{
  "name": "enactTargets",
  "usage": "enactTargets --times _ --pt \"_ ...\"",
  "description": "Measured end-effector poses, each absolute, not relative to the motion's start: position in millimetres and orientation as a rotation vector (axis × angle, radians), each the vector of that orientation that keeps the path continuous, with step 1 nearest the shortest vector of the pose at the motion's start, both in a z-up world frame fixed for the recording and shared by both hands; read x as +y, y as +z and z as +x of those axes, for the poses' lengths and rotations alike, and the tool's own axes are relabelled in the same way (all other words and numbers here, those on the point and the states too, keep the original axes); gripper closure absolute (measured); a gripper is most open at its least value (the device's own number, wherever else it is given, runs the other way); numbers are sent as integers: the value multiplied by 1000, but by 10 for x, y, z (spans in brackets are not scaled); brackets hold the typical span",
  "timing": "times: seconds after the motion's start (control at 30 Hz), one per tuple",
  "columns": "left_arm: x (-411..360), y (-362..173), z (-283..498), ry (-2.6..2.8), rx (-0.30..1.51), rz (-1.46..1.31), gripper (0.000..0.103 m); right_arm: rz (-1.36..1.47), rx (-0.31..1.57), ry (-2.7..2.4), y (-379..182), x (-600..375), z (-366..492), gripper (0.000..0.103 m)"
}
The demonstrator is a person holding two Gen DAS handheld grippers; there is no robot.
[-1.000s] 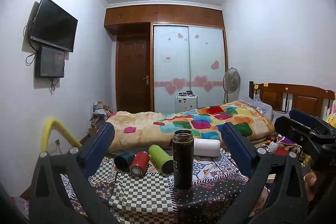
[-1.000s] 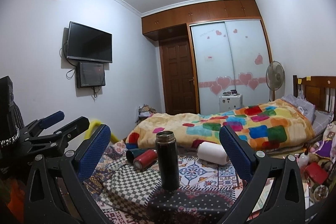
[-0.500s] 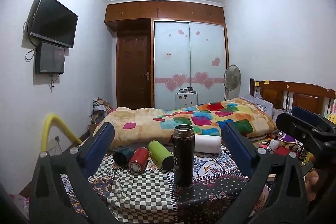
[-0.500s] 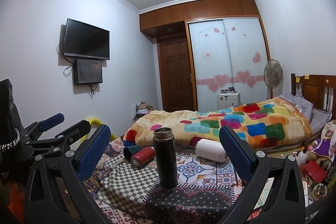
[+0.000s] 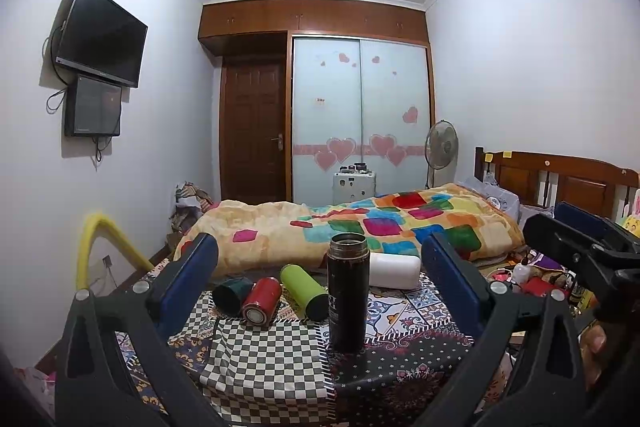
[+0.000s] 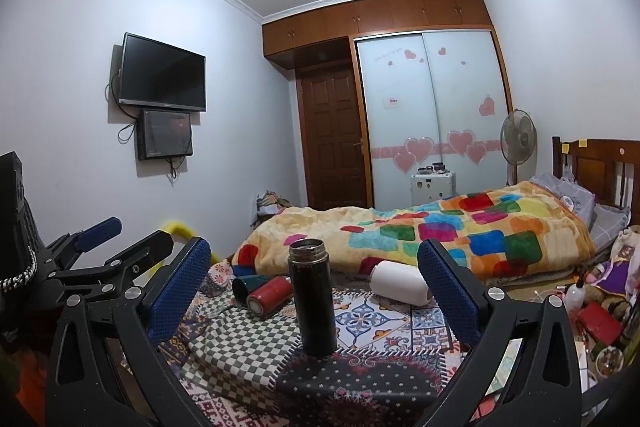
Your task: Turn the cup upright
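Left wrist view shows the left hand-held gripper (image 5: 318, 269) spread wide and empty, its two blue pads standing apart at about 9 and 3 o'clock of the upright black flask (image 5: 347, 291), touching nothing. On the table (image 5: 260, 375), going left to right, four cups lie on their sides behind the flask: a dark teal cup (image 5: 232, 295) at about 10 o'clock from the flask, a red cup (image 5: 262, 301) touching or just beside it, a green cup (image 5: 304, 285) next, and a white cup (image 5: 394, 270) at about 2 o'clock, near the bed (image 5: 360, 227).

By my reading, one cup stands and the task is between turns: a lying cup has yet to be picked. Which one comes next I cannot tell. The next move calls for bringing a gripper low over the table past the flask, straddling a lying cup across its body, closing on it, and swinging it up onto its base without knocking the tall, narrow flask.

Right wrist view gives the right hand-held gripper (image 6: 314, 273) likewise released, pads wide apart on either side of the flask, holding nothing. From here the teal and red cups sit at about 9 o'clock of the flask and the white cup at about 3 o'clock; the green one is hidden behind the flask.
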State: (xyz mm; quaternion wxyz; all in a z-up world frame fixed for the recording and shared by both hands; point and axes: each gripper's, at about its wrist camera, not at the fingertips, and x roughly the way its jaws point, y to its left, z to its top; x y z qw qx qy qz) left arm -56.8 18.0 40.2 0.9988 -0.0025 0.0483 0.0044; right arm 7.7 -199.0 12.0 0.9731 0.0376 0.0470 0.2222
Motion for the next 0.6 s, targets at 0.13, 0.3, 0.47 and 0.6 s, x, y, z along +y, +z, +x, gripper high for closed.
enactTargets --times 0.13,0.3,0.47,0.6 --pt "189 397 -532 12 92 -12 0 72 95 446 113 -1989 81 0" --pt "212 377 -485 6 102 -22 0 70 93 439 105 -1994 85 0" --pt "216 368 -466 -1 107 -20 0 67 95 431 96 -1994 100 0" --pt "201 357 -448 -7 114 -14 0 67 100 428 89 -1988 115 0"
